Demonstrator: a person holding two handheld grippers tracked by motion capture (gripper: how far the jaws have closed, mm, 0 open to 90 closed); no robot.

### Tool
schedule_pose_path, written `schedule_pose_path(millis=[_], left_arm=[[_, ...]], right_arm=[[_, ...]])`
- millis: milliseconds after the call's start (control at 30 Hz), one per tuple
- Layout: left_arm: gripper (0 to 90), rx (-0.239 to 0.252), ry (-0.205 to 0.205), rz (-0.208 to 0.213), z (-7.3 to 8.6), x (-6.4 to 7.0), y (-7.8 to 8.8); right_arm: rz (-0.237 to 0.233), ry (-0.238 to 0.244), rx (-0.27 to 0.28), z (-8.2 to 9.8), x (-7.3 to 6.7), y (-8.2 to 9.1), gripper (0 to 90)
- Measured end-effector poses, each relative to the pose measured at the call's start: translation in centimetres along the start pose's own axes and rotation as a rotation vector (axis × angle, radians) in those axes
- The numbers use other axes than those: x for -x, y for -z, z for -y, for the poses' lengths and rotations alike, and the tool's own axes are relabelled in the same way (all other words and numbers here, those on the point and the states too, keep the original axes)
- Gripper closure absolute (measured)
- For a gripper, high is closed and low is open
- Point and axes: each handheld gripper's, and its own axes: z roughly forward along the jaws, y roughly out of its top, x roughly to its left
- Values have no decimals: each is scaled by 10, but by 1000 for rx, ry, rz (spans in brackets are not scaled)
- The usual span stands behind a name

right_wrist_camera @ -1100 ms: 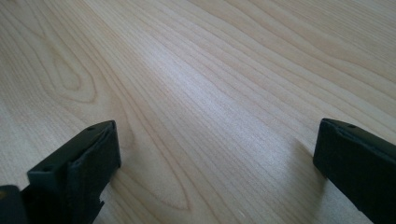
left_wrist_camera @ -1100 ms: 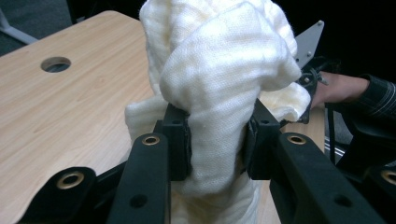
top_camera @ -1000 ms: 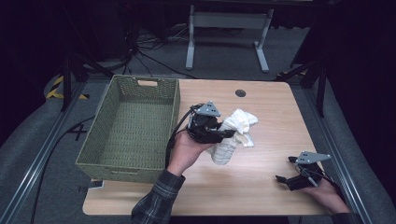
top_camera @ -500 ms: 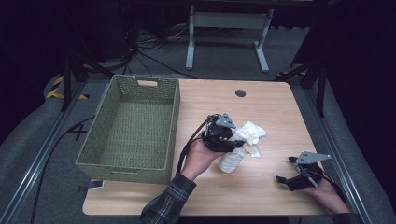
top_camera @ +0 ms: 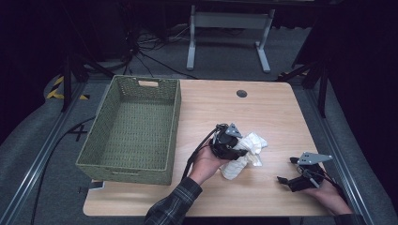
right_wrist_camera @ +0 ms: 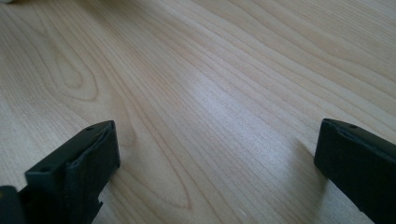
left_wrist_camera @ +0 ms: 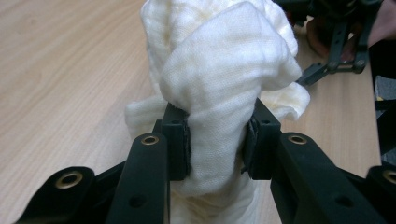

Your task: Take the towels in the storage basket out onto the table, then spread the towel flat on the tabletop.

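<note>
The left tool (left_wrist_camera: 217, 140) is clenched on a bunched white cloth (left_wrist_camera: 219, 88); loose folds could slip from the pads (left_wrist_camera: 180, 144) or drag on the worktop (top_camera: 263, 108). The cloth pokes out at the tool's 3 o'clock, mid-worktop, with the basket (top_camera: 131, 164) at its 9 o'clock. The right tool (right_wrist_camera: 215, 154) rests released.

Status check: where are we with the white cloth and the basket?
Done: the left tool is shut on the white cloth, pads pressing both sides. In hand: the cloth sits bunched on the table, right of the green basket. Left: the basket holds nothing yet; the right tool rests open on the wood.
</note>
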Motion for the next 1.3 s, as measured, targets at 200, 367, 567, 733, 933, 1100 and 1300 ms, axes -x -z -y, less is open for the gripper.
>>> schedule_pose_path(millis=[200,367,567,733,933,1100,1300], left_arm=[[667,-61,-12,-8,8,0,-24],[658,-111,-29,-17,13,1,-40],[535,-121,-17,-8,17,3,-49],[384,-90,-14,2,14,3,-38],[331,-39,-9,-9,13,7,-11],[354,-13,-11,-18,19,11,6],[417,-14,-6,-25,34,18,20]], right_arm=[[-1,0,0,0,0,0,3],[0,1,0,0,0,0,3],[0,1,0,0,0,0,3],[0,1,0,0,0,0,3],[-6,5,-10,-1,0,1,21],[-29,0,11,-4,-1,7,69],[-61,8,63,-11,-7,13,163]])
